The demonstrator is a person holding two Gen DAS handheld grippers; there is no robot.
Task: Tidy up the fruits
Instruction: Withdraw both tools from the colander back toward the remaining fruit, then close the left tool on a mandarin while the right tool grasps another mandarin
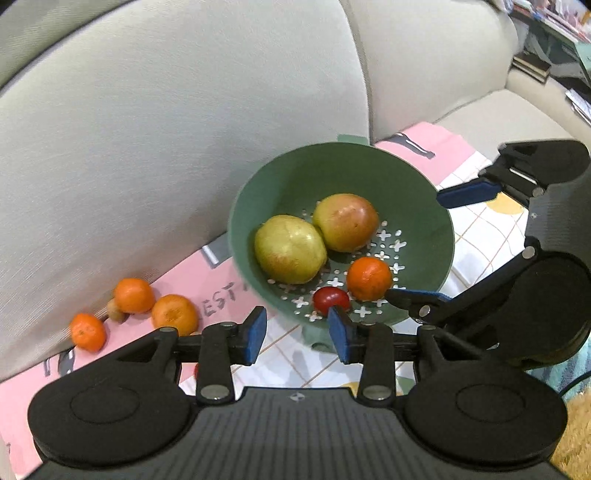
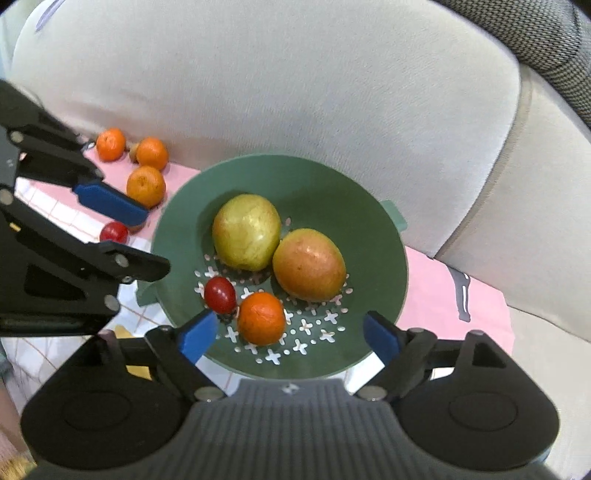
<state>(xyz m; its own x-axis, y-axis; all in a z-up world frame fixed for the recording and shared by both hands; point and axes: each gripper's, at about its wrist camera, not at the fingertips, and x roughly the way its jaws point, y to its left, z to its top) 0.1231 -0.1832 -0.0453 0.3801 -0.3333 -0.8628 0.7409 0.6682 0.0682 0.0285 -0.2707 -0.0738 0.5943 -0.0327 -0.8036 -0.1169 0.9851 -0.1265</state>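
Observation:
A green colander bowl (image 1: pixel 255 206) (image 2: pixel 325 192) on a pink patterned mat holds two yellow-red apples (image 1: pixel 290 248) (image 2: pixel 308 264), one tangerine (image 1: pixel 368 278) (image 2: pixel 261 318) and a red cherry tomato (image 1: pixel 331 300) (image 2: pixel 220 294). Three tangerines (image 1: pixel 173 313) (image 2: pixel 146 185) and a small brown fruit (image 1: pixel 115 309) lie on the mat by the sofa back. Another red tomato (image 2: pixel 113 232) lies left of the bowl. My left gripper (image 1: pixel 297 334) is open and empty at the bowl's near rim. My right gripper (image 2: pixel 290 334) is open and empty over the bowl, beside the tangerine.
A beige sofa backrest (image 1: pixel 184 129) rises right behind the mat. The mat (image 2: pixel 436 295) has pink and white checked areas. Books and clutter (image 1: pixel 546 44) lie far right beyond the sofa. A dark mesh chair back (image 2: pixel 535 33) shows at top right.

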